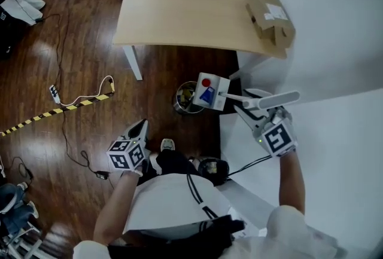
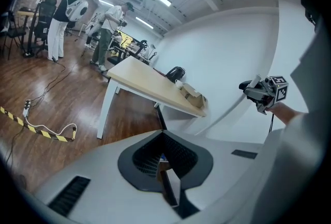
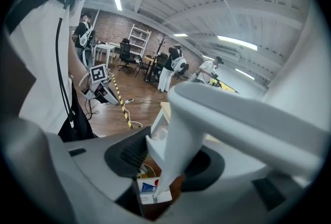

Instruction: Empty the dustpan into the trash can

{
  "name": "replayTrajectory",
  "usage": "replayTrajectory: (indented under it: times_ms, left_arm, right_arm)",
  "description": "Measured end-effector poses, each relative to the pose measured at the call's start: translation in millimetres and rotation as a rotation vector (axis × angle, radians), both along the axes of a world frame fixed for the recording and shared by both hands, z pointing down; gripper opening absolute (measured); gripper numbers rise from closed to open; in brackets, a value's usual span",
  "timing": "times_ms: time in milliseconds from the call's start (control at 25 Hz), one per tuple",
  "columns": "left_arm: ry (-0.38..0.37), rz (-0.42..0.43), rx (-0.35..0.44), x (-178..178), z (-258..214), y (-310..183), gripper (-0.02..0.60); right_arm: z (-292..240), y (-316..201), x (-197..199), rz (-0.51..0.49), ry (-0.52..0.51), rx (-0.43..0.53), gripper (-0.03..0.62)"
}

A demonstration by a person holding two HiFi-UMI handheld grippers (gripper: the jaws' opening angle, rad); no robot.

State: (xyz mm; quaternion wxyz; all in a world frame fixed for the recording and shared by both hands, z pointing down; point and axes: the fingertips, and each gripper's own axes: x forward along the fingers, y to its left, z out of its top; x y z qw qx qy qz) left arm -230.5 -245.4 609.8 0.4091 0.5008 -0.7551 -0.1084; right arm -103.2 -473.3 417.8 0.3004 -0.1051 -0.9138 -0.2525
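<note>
- Head view looking steeply down at a person standing on a dark wooden floor (image 1: 90, 60), a gripper in each hand.
- Right gripper (image 1: 250, 113) with jaws partly closed and clamped on the white handle (image 1: 278, 98) of the dustpan (image 1: 210, 91).
- Dustpan held in the air to the person's front right, pan end over or just beside the rim of the small round trash can (image 1: 182, 102). Something printed in red and blue shows on the pan, too small to identify.
- Trash can standing on the floor near the leg of a pale wooden tabletop (image 1: 179, 6), with some yellowish rubbish inside.
- Left gripper (image 1: 140, 129) low at the person's left, well apart from the dustpan. Jaws appear closed together with nothing between them.
- Likely handling: light, stiff plastic, not fragile. Smooth handle, so prone to rolling in the jaws when tipped.
- Best hold judged to be on the handle, close to the pan, to keep the tilt over the can steady.
</note>
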Motion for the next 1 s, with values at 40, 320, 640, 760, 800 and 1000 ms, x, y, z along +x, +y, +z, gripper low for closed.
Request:
replayTrajectory:
  times_ms: [40, 320, 640, 760, 800, 1000]
  left_arm:
    - [0.001, -0.008, 0.003, 2.5, 0.4, 2.3, -0.011]
    - [0.008, -0.014, 0.01, 22.2, -2.7, 25.4, -0.011]
    - [-0.019, 0.005, 0.036, 22.5, -14.6, 71.1, -0.011]
    - [-0.007, -0.018, 0.047, 23.0, -12.4, 90.7, -0.012]
    - [-0.002, -0.025, 0.049, 23.5, -11.5, 96.0, -0.011]
    - [0.002, -0.037, 0.062, 22.0, -14.8, 111.7, -0.011]
  right_arm:
    - [1.5, -0.2, 0.6, 0.001, 0.001, -0.006, 0.19]
    - [12.6, 26.2, 3.5, -0.13, 0.042, 0.065, 0.187]
    - [31.2, 88.2, -11.9, -0.241, 0.089, 0.155, 0.187]
    - [40.6, 104.9, -18.5, -0.28, 0.12, 0.179, 0.187]
    - [42.1, 108.9, -20.8, -0.29, 0.124, 0.184, 0.187]
    - [44.2, 120.6, -24.7, -0.3, 0.158, 0.203, 0.187]
